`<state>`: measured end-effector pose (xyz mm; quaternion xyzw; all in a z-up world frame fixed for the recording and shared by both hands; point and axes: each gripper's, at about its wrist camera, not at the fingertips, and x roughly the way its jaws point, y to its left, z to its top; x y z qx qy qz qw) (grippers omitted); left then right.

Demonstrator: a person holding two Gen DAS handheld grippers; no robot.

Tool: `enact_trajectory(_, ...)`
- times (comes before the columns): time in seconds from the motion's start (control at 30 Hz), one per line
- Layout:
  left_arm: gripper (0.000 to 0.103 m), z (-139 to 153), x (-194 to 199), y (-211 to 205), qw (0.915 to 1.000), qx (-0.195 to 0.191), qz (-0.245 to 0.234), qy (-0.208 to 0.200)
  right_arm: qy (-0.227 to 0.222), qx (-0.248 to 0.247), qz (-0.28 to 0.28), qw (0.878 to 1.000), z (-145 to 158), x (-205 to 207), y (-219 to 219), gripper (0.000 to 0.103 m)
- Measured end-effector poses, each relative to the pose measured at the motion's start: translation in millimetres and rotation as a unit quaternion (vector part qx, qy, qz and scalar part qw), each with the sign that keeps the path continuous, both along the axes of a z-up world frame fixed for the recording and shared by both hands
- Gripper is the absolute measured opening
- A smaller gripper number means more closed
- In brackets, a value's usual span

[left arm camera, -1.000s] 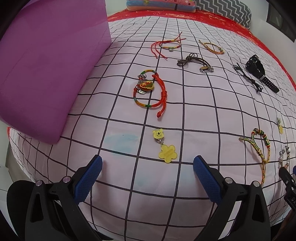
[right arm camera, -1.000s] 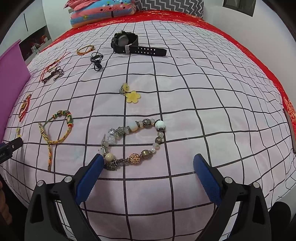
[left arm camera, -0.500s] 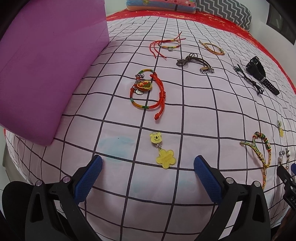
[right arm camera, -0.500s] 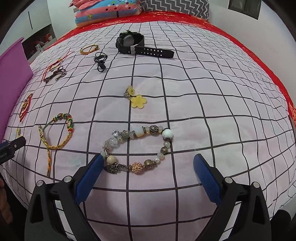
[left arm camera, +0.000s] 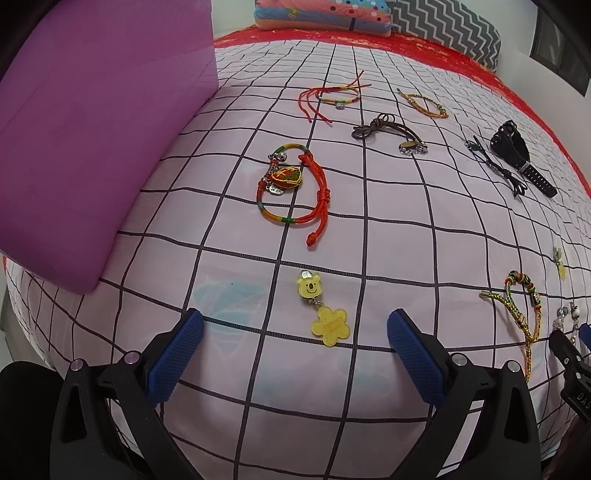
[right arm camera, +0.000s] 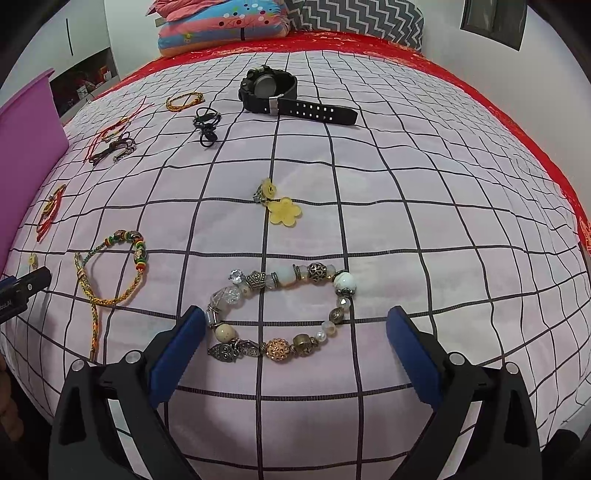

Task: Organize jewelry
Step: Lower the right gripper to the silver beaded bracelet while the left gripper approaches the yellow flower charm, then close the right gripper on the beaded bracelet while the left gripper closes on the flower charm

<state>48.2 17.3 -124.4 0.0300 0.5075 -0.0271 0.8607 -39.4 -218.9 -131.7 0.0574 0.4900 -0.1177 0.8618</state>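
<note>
Jewelry lies spread on a pink checked bedsheet. My left gripper (left arm camera: 293, 328) is open and empty, just short of a yellow bear-and-flower charm (left arm camera: 320, 308). Beyond it lies a red and multicolour cord bracelet (left arm camera: 293, 188). A purple box (left arm camera: 92, 129) stands at the left. My right gripper (right arm camera: 295, 328) is open and empty, its fingers either side of a beaded bracelet (right arm camera: 280, 314). A second yellow flower charm (right arm camera: 277, 203) lies beyond it. A braided bracelet (right arm camera: 110, 273) lies to the left, and a black watch (right arm camera: 280, 94) lies far back.
Farther back lie a red string bracelet (left arm camera: 332, 96), a brown cord bracelet (left arm camera: 388, 134), a gold braided bracelet (left arm camera: 424, 101) and a black cord (right arm camera: 207, 123). Pillows (right arm camera: 229, 26) sit at the head of the bed. The red bedspread edge (right arm camera: 517, 122) runs along the right.
Both grippers have moved forward over the bed. The bear charm and the beaded bracelet now sit closer to the fingertips. Both stay open.
</note>
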Motion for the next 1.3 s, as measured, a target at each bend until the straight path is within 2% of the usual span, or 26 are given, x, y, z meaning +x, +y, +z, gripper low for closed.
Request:
enact_trajectory(0.33, 0.094, 1.5, -6.1, -1.2, 0.9999, -0.001, 0.003, -0.017, -0.004, -0.004, 0.01, 1.0, -0.8, 0.2, 1.0, 0.093)
enact_trajectory(0.43, 0.085, 3.9, -9.0, -3.1, 0.9998, -0.008, -0.006, -0.018, -0.003, -0.002, 0.013, 1.0, -0.3, 0.1, 1.6, 0.092)
enact_trajectory(0.57, 0.064, 6.5, -12.4, -6.1, 0.9994, -0.019, -0.02, -0.019, -0.002, 0.0, 0.015, 1.0, 0.4, 0.3, 1.7, 0.09)
enact_trajectory(0.63, 0.056, 7.5, -13.8, -8.5, 0.9992, -0.024, -0.028, -0.019, -0.002, 0.001, 0.023, 1.0, 1.5, 0.1, 4.3, 0.084)
enact_trajectory(0.73, 0.044, 8.3, -14.3, -10.9, 0.9988, -0.031, -0.035, -0.017, -0.004, -0.001, 0.04, 0.999, 3.2, -0.1, 12.4, 0.067)
enact_trajectory(0.83, 0.027, 9.0, -14.8, -13.0, 0.9979, -0.045, -0.045, -0.013, -0.007, 0.004, 0.058, 0.998, 4.5, -0.5, 19.9, 0.047)
enact_trajectory(0.87, 0.019, 9.4, -14.8, -13.1, 0.9974, -0.052, -0.049, -0.009, -0.008, 0.008, 0.063, 0.998, 5.0, -0.6, 21.6, 0.032)
enact_trajectory(0.9, 0.019, 9.9, -14.5, -13.0, 0.9972, -0.055, -0.049, -0.008, -0.009, 0.008, 0.066, 0.998, 6.0, -0.3, 24.2, 0.013)
enact_trajectory(0.97, 0.019, 11.1, -14.0, -11.1, 0.9966, -0.066, -0.049, -0.001, -0.007, 0.001, 0.067, 0.998, 7.5, 1.2, 26.7, 0.013)
enact_trajectory(1.1, 0.019, 13.0, -15.5, -9.2, 0.996, -0.073, -0.05, 0.008, -0.011, 0.028, 0.057, 0.998, 11.2, -1.3, 19.2, 0.013)
enact_trajectory(1.3, 0.019, 19.7, -19.7, -6.9, 0.9953, -0.08, -0.054, 0.011, -0.018, 0.042, 0.048, 0.998, 21.4, -8.2, 15.3, 0.009)
